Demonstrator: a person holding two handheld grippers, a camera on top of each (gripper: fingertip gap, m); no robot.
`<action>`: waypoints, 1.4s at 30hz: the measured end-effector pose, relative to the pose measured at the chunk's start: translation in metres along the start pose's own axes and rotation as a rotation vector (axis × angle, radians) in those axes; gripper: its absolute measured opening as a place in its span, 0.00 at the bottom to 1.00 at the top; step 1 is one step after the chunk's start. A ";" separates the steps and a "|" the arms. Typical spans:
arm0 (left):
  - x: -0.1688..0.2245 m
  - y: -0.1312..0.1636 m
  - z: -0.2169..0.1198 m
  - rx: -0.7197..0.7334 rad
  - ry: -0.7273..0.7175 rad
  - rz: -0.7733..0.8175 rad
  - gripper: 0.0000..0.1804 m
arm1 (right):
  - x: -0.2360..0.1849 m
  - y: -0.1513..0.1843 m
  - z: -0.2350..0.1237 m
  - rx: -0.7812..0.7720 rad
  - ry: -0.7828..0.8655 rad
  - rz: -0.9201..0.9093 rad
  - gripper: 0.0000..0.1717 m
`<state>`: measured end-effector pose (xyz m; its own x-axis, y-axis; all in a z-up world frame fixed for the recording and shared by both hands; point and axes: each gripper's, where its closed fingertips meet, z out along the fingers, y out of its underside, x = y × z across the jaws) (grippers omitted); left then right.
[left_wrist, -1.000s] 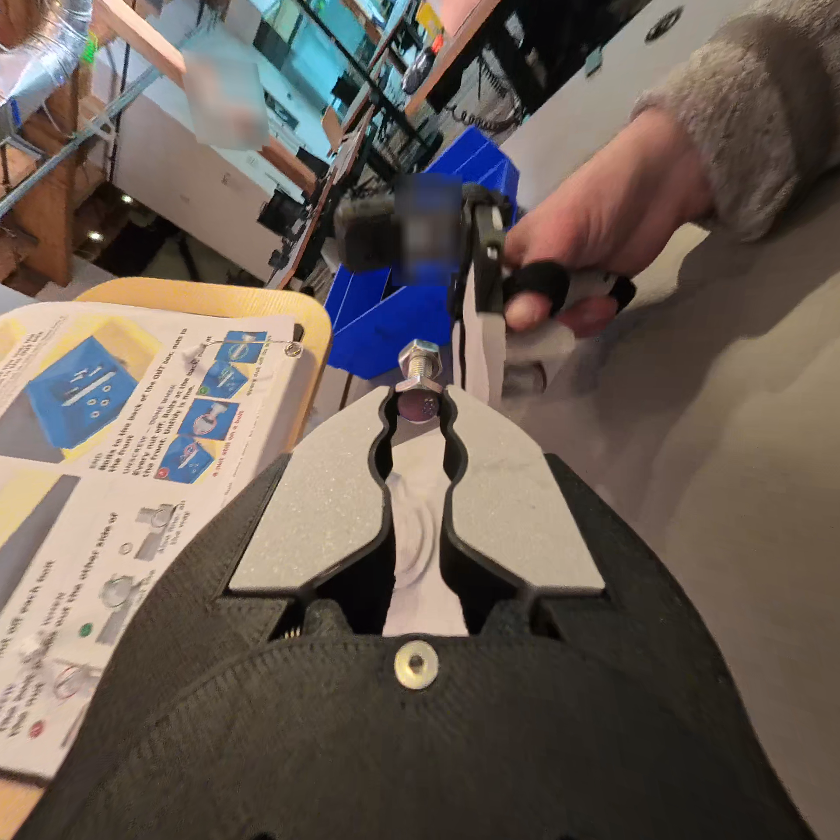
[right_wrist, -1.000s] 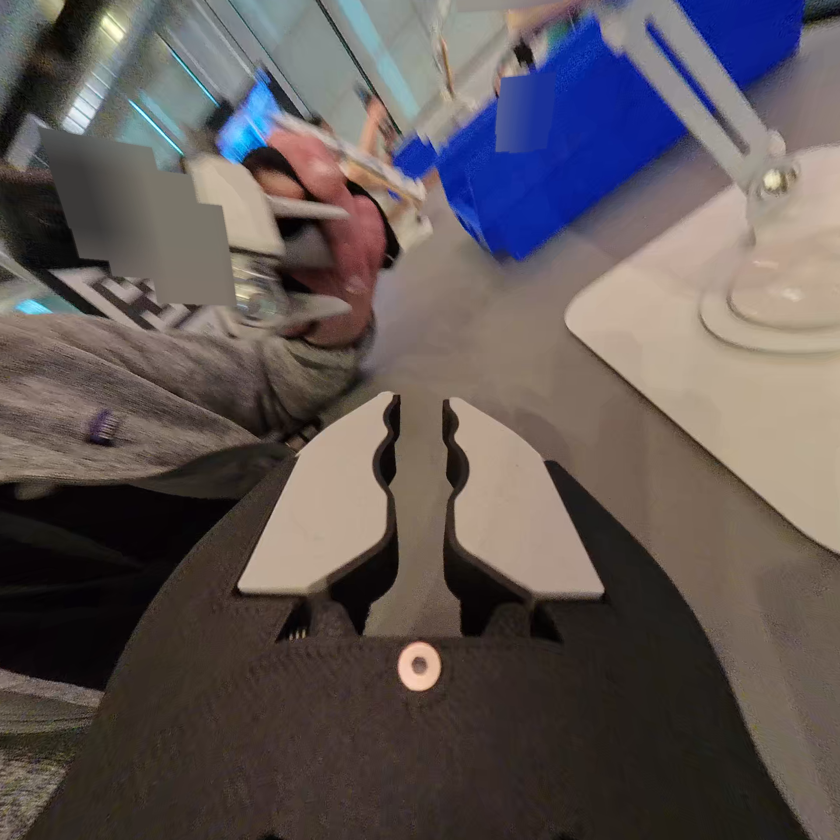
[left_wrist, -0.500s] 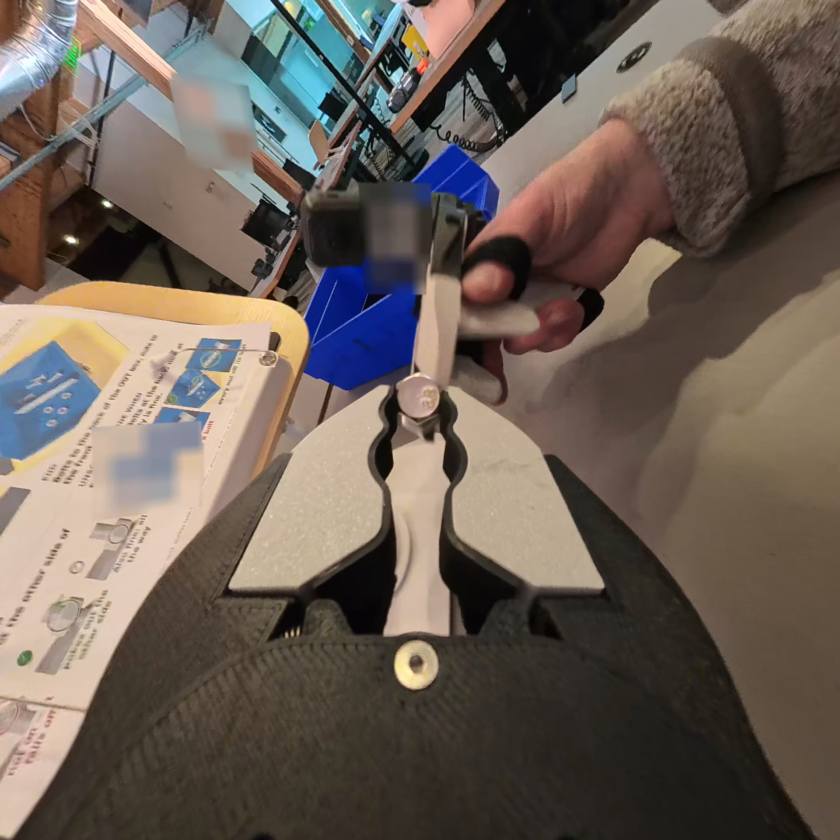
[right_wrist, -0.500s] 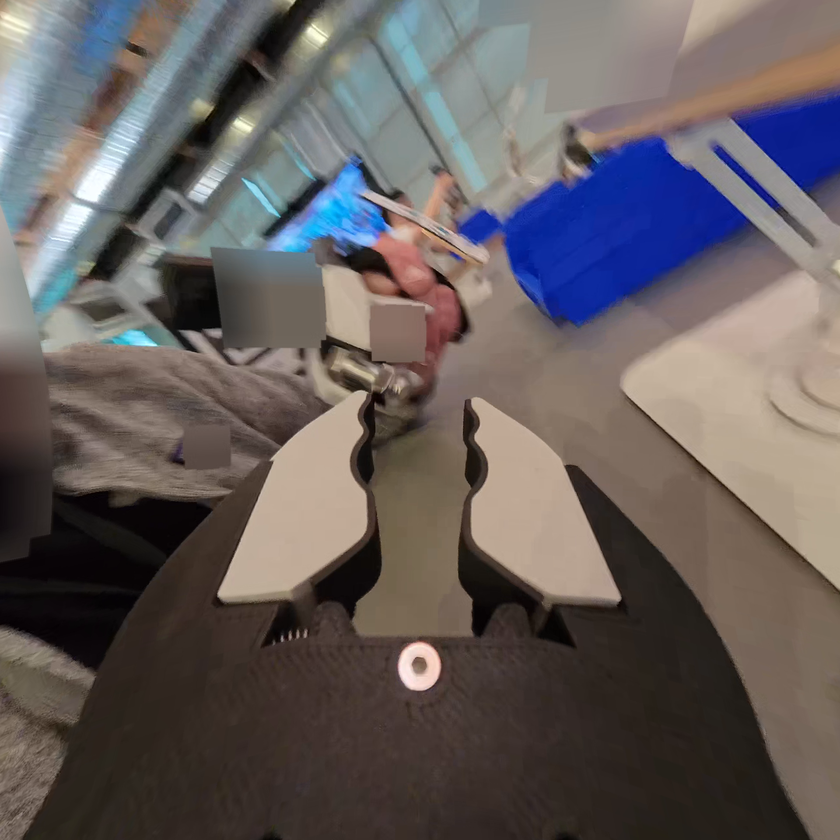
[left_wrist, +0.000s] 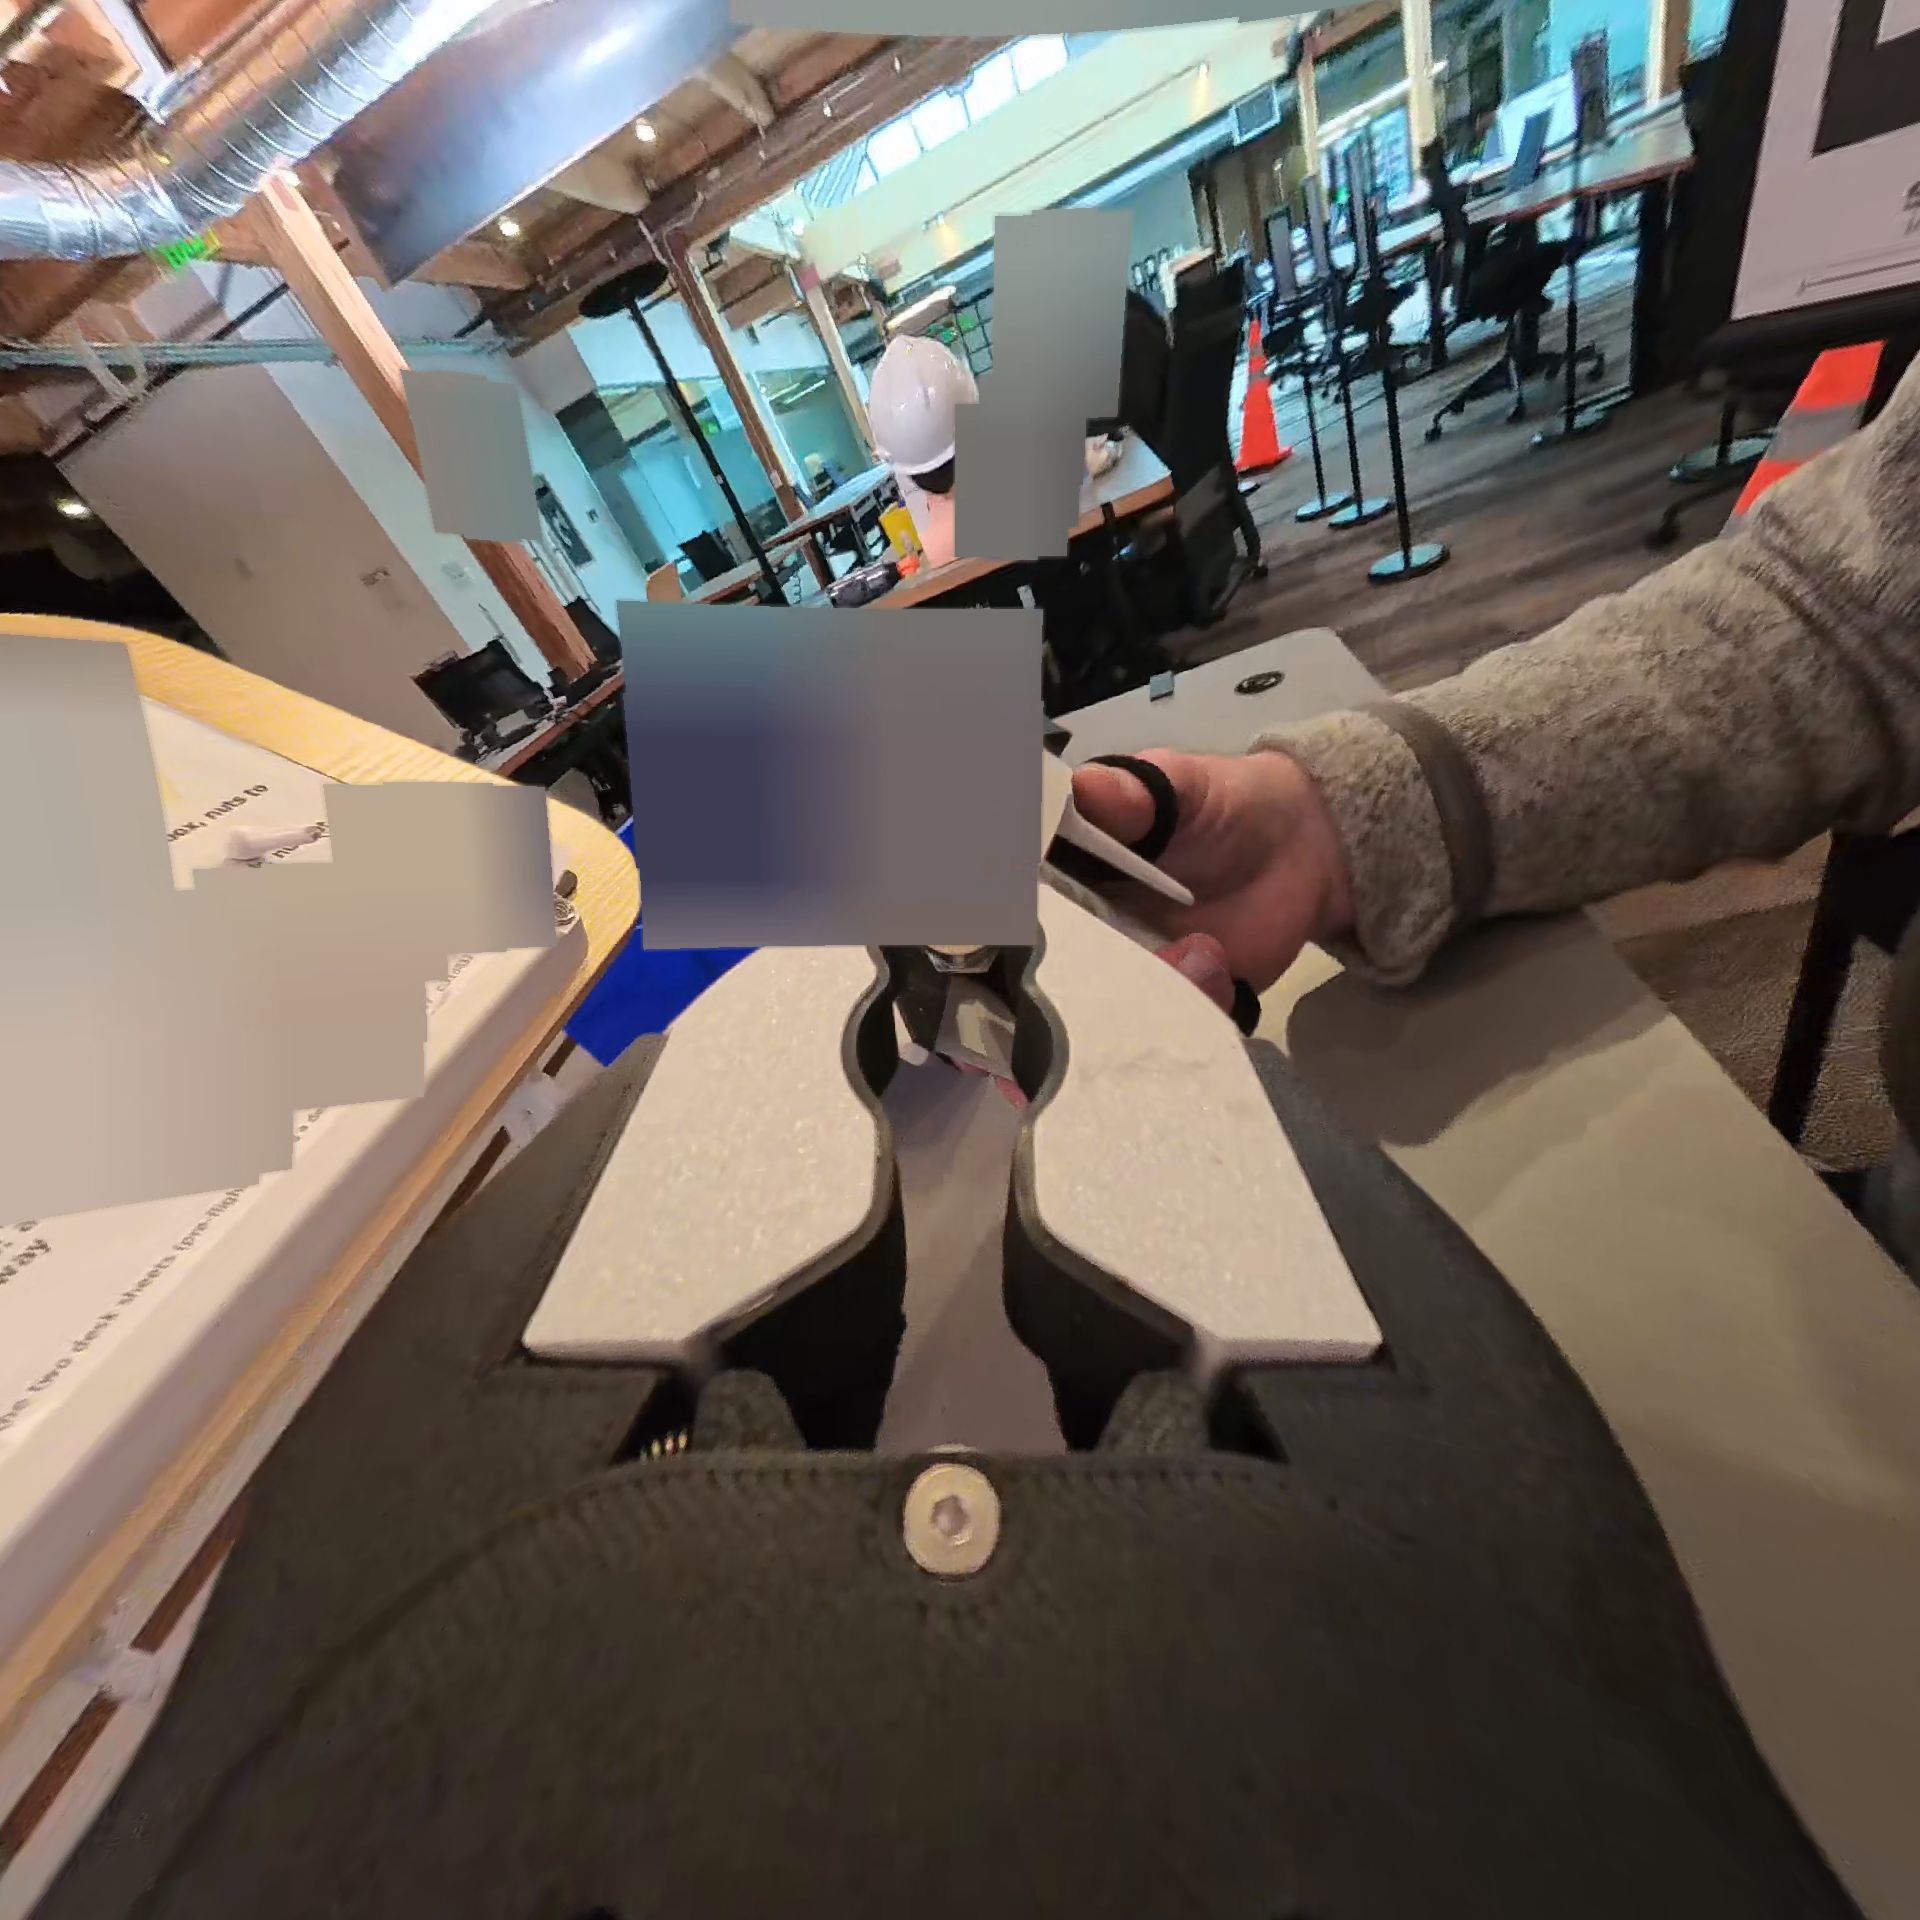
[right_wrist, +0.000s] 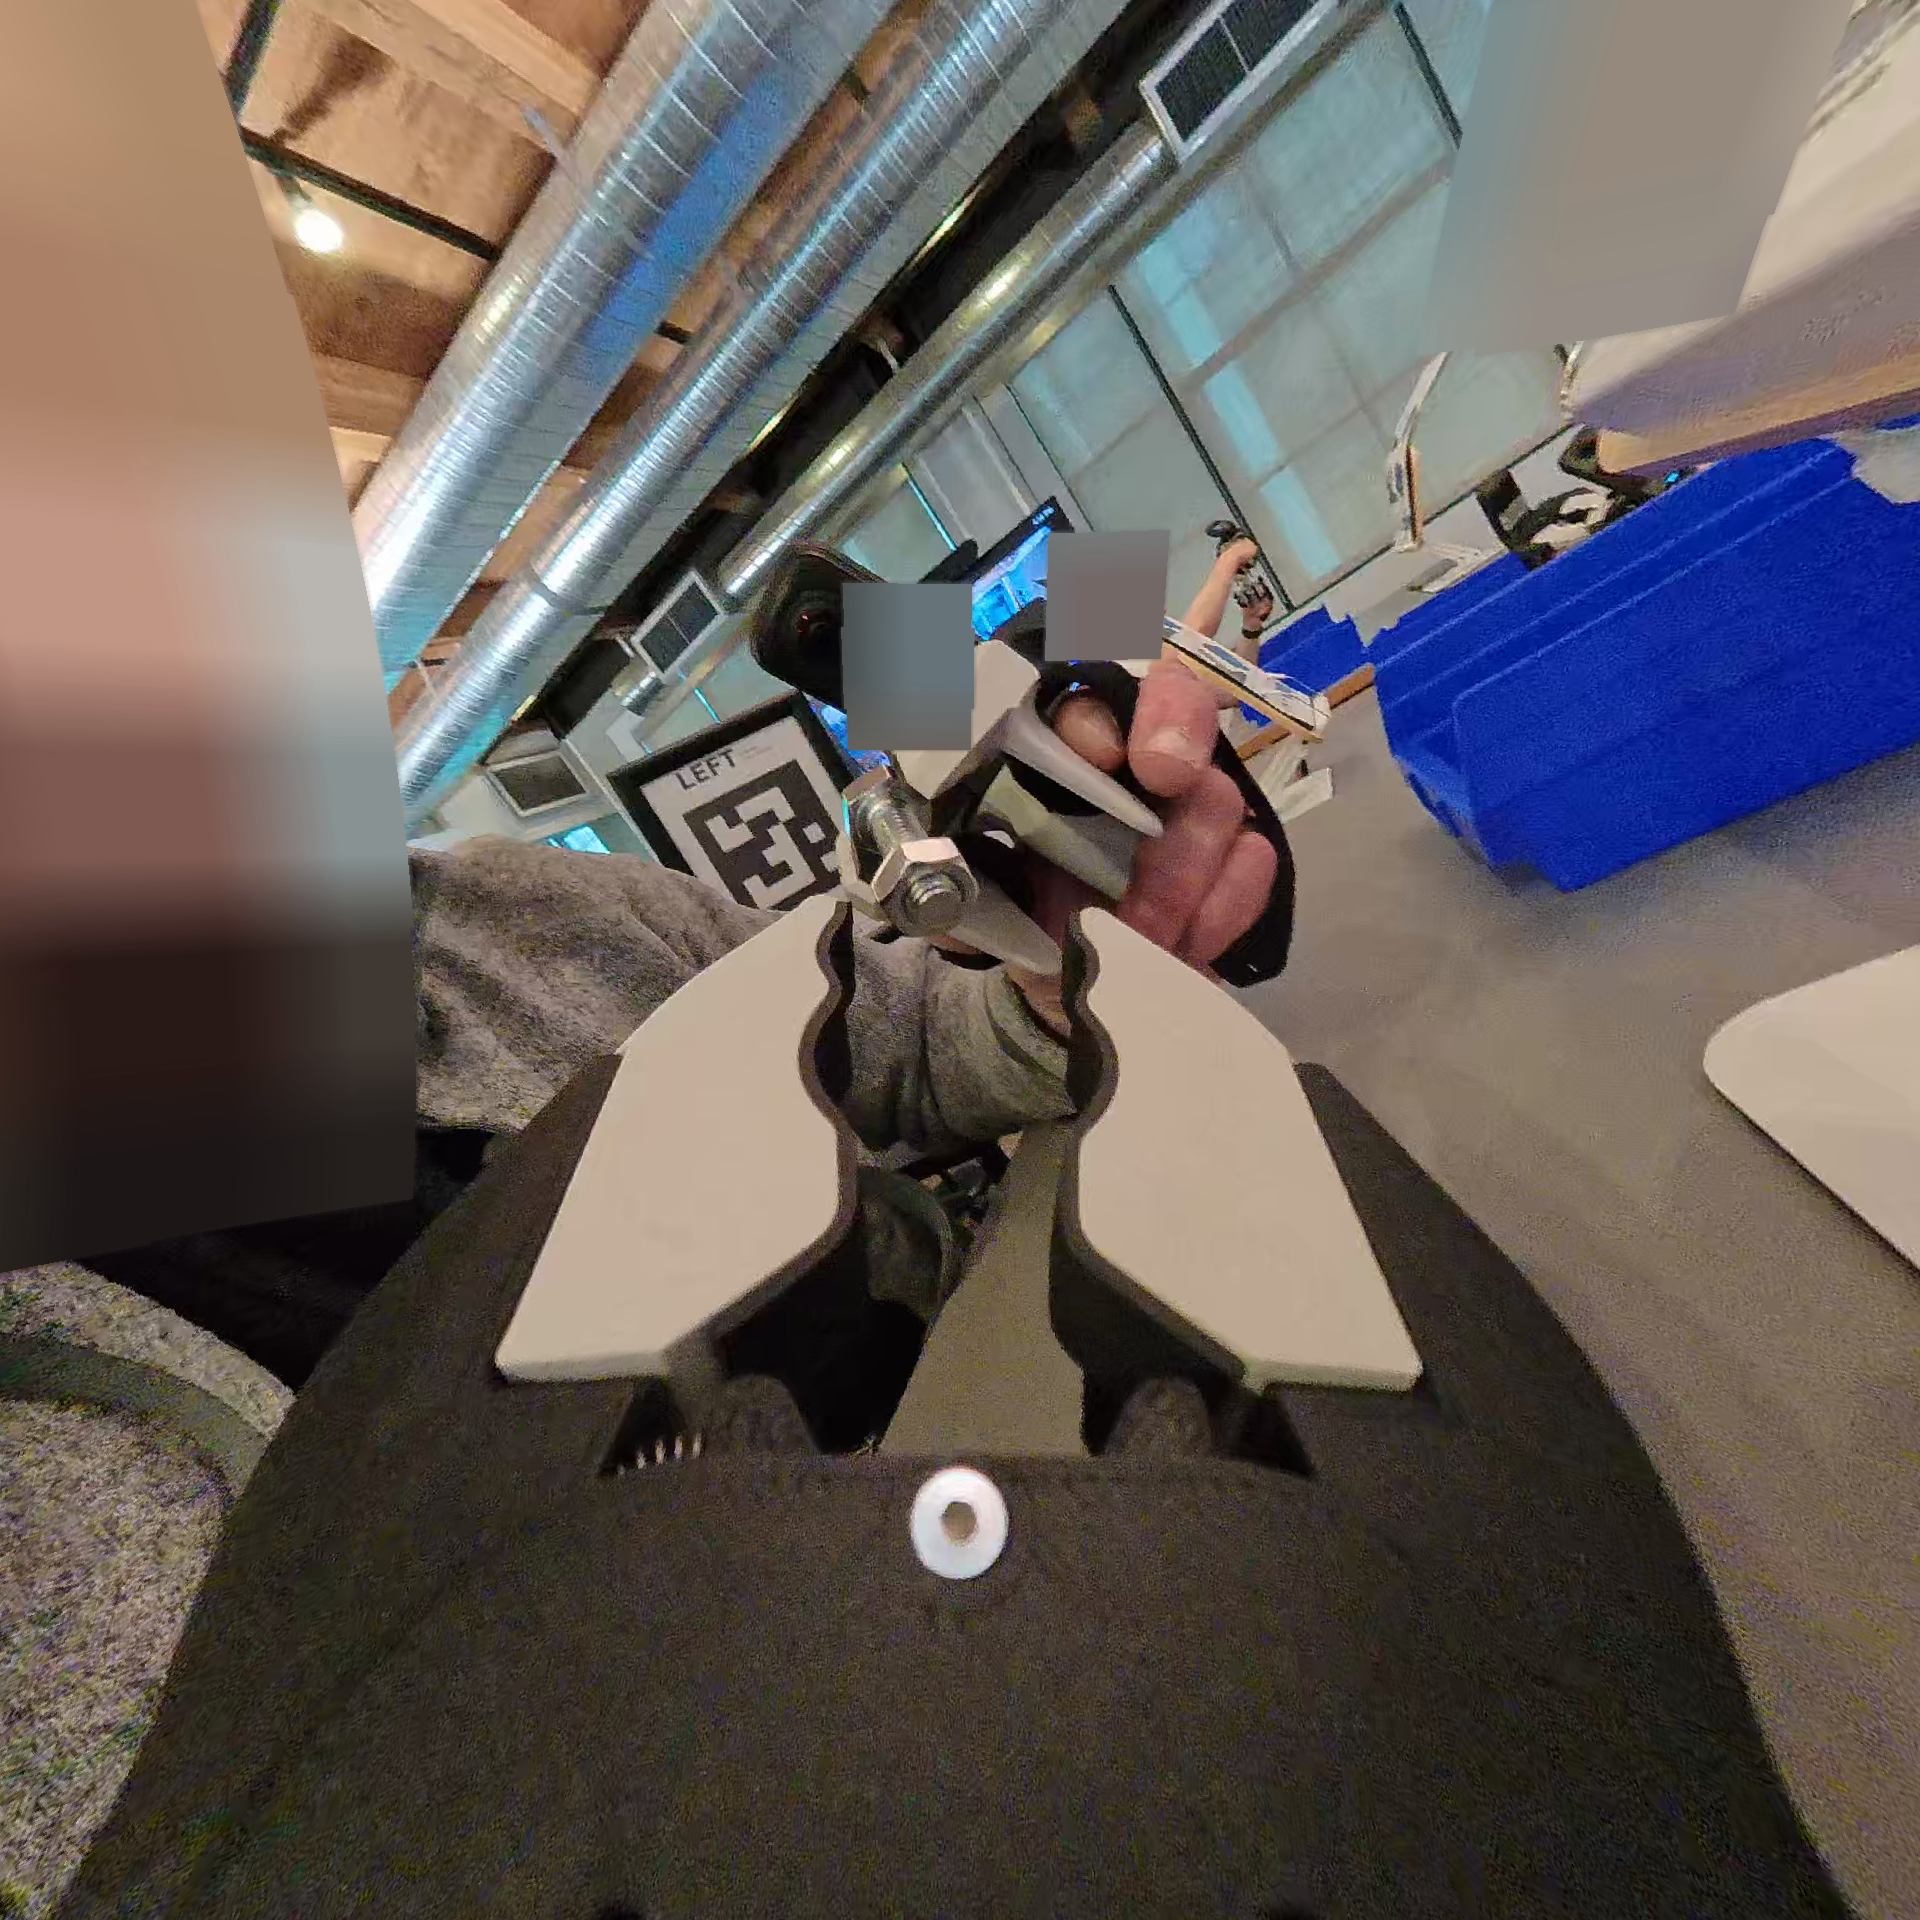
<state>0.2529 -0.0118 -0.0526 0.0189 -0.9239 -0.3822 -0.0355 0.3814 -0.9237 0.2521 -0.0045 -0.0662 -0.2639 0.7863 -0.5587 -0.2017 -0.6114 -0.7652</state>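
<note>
One bolt (right_wrist: 891, 821), one nut (right_wrist: 925, 875), two grippers.
Your left gripper (right_wrist: 914, 883) clamps the bolt; your right gripper (right_wrist: 956, 935) gapes empty just below the nut.

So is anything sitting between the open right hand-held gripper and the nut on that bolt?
Nothing visible does. The nut on the bolt sits just past the right hand-held gripper, whose fingertips stand apart, open gap facing it.
</note>
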 end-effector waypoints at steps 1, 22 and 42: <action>0.001 -0.001 0.000 0.009 0.010 -0.004 0.10 | -0.003 -0.001 0.002 0.012 -0.028 0.010 0.21; 0.000 0.026 0.009 -0.081 0.092 -0.192 0.12 | -0.003 -0.011 -0.012 -0.235 0.430 -0.636 0.00; 0.071 0.073 0.030 -0.323 0.310 -0.353 0.01 | 0.022 -0.013 -0.063 -0.050 0.589 -0.434 0.00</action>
<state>0.2820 -0.0488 -0.1479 -0.2069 -0.9782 0.0189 -0.3851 0.0637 -0.9207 0.3085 0.0265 -0.0888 0.3839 0.8829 -0.2705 -0.1260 -0.2401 -0.9625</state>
